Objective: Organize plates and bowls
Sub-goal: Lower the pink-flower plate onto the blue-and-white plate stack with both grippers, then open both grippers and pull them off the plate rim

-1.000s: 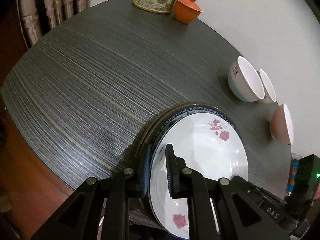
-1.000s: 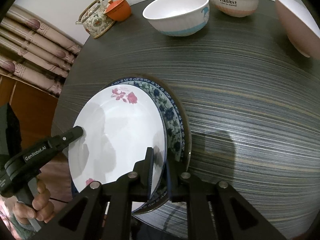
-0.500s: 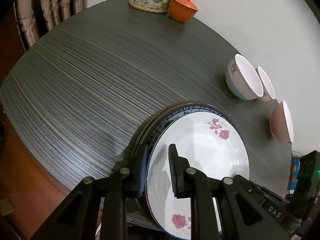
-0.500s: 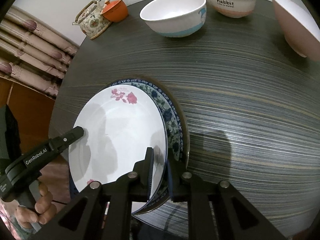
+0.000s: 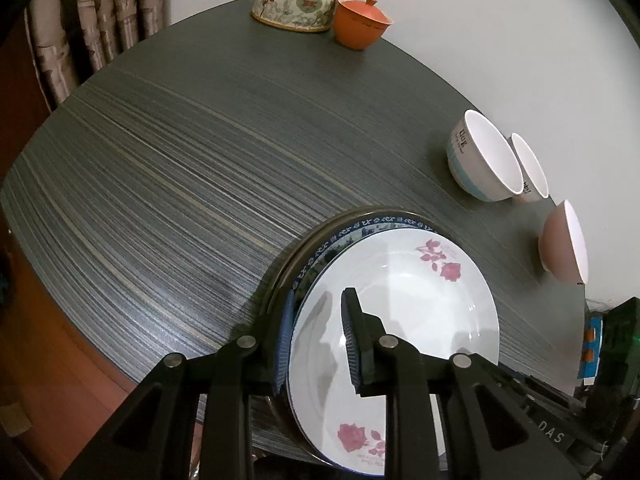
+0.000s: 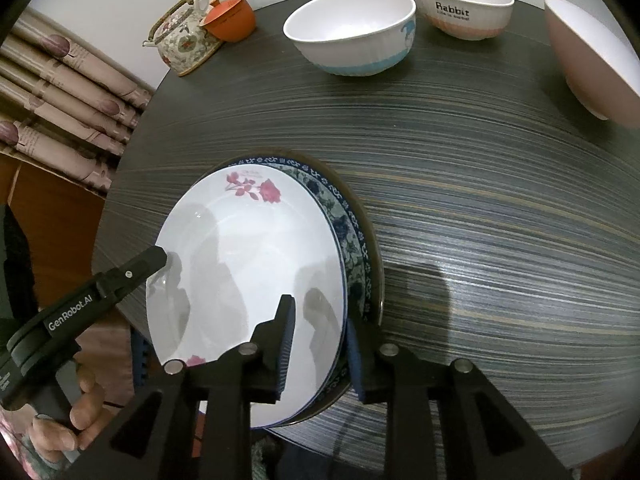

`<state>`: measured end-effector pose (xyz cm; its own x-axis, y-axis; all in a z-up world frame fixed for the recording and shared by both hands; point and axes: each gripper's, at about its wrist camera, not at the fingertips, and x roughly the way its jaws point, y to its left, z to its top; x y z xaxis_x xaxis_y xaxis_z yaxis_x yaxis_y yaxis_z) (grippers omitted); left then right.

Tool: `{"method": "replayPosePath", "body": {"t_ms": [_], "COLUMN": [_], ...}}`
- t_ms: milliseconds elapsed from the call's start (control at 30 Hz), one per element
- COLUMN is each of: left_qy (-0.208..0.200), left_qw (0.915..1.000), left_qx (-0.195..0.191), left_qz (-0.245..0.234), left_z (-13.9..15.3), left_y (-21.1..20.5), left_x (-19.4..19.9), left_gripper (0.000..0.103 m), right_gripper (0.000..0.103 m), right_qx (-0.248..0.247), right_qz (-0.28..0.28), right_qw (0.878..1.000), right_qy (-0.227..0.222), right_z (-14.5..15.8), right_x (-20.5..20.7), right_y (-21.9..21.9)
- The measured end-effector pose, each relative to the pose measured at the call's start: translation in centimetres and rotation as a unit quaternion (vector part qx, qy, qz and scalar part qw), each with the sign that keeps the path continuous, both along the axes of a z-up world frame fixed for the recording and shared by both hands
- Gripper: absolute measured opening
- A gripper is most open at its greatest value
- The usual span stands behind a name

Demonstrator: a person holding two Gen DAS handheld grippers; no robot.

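"Rabbit" on bowl (image 6: 464,6); "GenRobot.AI" on left hand-held gripper (image 6: 160,258).

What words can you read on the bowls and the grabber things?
"Rabbit": pink-banded bowl; the small line under it is too small to read.
"GenRobot.AI": left gripper.
"DAS": right gripper.
Lettering on the blue-banded bowl: too skewed to read.
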<state>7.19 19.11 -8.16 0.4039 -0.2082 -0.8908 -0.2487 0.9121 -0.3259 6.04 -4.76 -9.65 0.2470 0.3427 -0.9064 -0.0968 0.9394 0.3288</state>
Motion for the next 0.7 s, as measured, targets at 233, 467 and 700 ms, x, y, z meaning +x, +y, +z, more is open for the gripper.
{"method": "replayPosePath", "body": {"t_ms": [233,467,700], "left_qy": [-0.008,-0.02,-0.041], "left_qw": [0.9998,0.9993,0.998], "left_qx": [0.017,0.033,0.047], "left_qz": [0.003,0.004,0.01], "left_z": [0.5,1.1,1.9], "left_y": [-0.3,-0.3,-0.2], "left_x": [-0.2,-0.5,-0.7], "left_gripper": [0.03,0.035,0.038], "right_gripper": [0.031,0.035,0.035], "right_qx": [-0.006,-0.011,0.002], "right_qz": [0.001,0.002,-0.015], "right_qw": [1.0,1.0,0.998], "right_qy": [-0.005,-0.028,-0.061], "right_z": [0.1,0.9,1.4], "right_x": [-0.2,-0.3,-0.6], "right_y": [0.2,0.3,-1.3]}}
